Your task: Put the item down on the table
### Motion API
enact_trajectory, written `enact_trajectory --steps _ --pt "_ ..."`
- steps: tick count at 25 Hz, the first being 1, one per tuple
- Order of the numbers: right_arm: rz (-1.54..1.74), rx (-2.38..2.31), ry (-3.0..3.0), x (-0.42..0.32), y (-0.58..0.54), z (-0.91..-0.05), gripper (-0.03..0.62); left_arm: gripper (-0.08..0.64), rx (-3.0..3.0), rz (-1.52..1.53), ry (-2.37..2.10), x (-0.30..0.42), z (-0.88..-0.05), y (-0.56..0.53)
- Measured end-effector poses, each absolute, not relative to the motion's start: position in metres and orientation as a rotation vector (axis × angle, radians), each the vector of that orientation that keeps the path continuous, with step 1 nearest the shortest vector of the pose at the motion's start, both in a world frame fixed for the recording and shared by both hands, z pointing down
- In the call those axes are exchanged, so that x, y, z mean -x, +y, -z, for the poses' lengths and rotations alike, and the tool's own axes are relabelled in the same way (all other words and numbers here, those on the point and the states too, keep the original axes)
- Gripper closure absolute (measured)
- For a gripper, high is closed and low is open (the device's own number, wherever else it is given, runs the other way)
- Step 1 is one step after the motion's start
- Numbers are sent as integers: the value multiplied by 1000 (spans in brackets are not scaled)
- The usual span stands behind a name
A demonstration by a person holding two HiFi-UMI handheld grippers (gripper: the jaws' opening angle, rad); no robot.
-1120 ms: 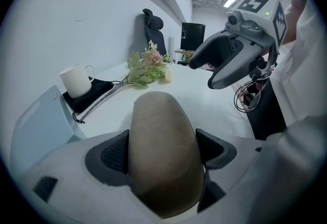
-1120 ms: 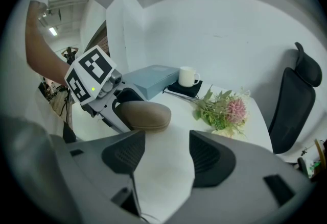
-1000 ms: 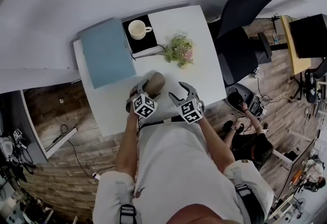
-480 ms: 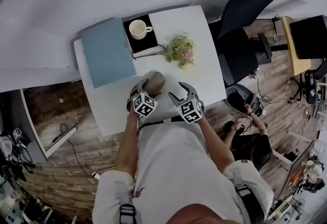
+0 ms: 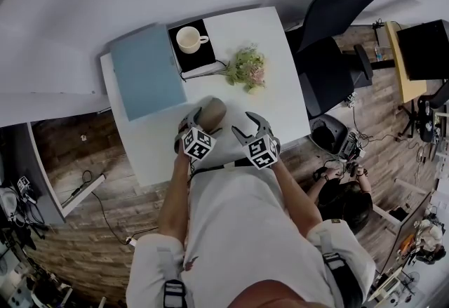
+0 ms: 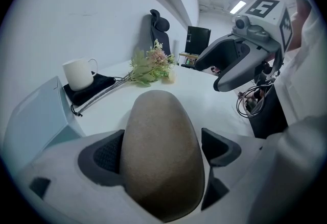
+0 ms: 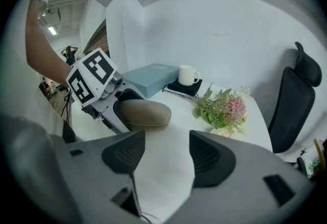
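Observation:
A brown oval case (image 5: 215, 110) lies on the white table (image 5: 273, 85) near its front edge. My left gripper (image 5: 200, 116) straddles the case's near end, and its jaws are opening. In the left gripper view the case (image 6: 161, 151) fills the space between the pads; a gap shows beside the right pad (image 6: 217, 146), and the left pad (image 6: 107, 154) sits close against it. My right gripper (image 5: 243, 124) hovers just to the right, open and empty. From the right gripper view (image 7: 163, 154) the case (image 7: 145, 114) rests flat on the table.
A pale blue box (image 5: 146, 71) lies at the back left. Beside it a white mug (image 5: 189, 40) stands on a black pad. A bunch of flowers (image 5: 245, 68) lies mid-table. A black office chair (image 5: 337, 26) stands off the table's right side.
The case and both grippers stay where they were. Any widening of the left jaws is too small to make out in the head view.

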State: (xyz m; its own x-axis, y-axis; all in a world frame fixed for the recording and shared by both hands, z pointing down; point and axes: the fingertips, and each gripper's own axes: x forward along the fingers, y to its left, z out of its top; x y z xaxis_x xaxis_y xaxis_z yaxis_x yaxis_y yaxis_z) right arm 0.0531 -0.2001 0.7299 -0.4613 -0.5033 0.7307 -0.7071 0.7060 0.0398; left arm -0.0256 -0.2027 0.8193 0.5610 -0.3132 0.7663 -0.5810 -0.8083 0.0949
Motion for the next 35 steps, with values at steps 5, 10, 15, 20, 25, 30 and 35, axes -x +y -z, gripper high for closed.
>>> enact_trajectory --steps 5,10,15,20,25,30,35 --pt "-347 -916 -2159 -53 -199 -731 318 77 -2462 -1095 -754 28 -816 -202" --pt "-341 -917 -2160 -52 -199 -730 318 75 -2466 -1067 -791 32 -808 -202" --pt "-332 -922 -2167 -51 -198 -728 318 77 -2498 -1023 -839 36 -792 -202" --pt "-324 -968 -2203 -50 -200 -717 318 138 -2563 -951 -950 44 -756 -204" --pt "-294 -1096 -2322 -49 -220 -675 322 219 -2600 -754 -1159 60 -698 -220" --pt "-217 -1187 -2424 -45 -237 -624 322 242 -2639 -551 -1322 76 -637 -236" --pt "-129 -1276 -2525 -37 -251 -569 323 247 -2686 -328 -1492 94 -560 -253"
